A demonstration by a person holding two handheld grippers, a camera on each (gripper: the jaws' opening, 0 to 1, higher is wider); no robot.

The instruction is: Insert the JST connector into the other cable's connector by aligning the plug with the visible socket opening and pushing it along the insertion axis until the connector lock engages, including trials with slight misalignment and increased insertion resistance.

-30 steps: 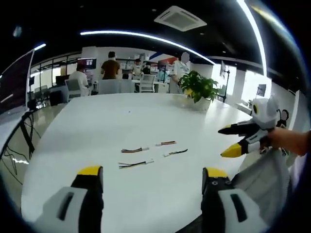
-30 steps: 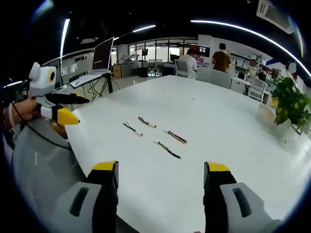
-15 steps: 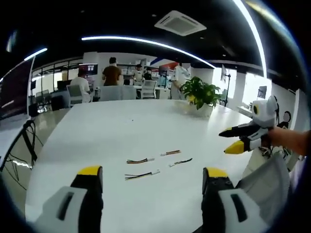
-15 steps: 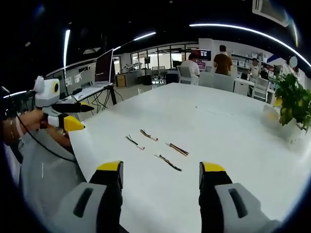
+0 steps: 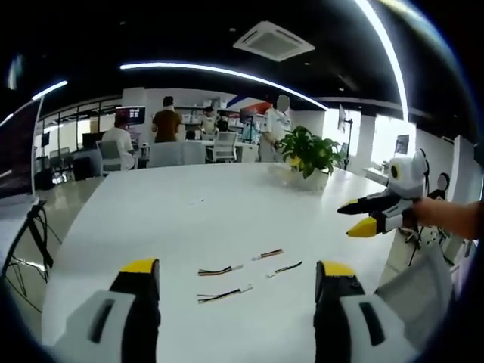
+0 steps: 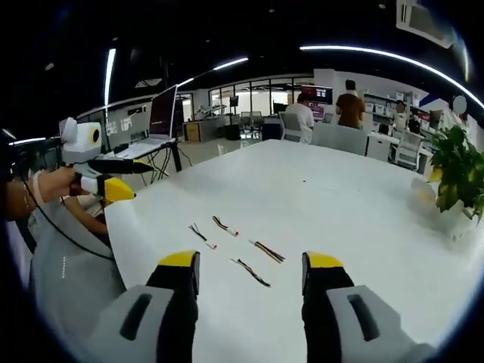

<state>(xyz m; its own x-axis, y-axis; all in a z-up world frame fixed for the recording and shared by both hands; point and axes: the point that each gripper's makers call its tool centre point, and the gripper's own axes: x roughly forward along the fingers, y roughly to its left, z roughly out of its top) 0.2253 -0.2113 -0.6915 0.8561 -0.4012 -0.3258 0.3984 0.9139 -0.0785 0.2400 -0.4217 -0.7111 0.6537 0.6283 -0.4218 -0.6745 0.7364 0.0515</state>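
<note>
Right gripper [image 6: 249, 274] fingers slightly narrower than before, both pairs apart and empty, cables [image 6: 231, 246] on table [image 6: 340, 204] ahead.

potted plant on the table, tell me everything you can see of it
The potted plant is a bushy cluster of broad green leaves rising from a pale pot whose lower part blends into the white table. It stands upright near the table's far edge, well beyond the four short cables, touching nothing but the tabletop. In the right gripper view it sits at the right edge, leaves spreading wide. Finer detail of the pot is too small to tell.
</note>
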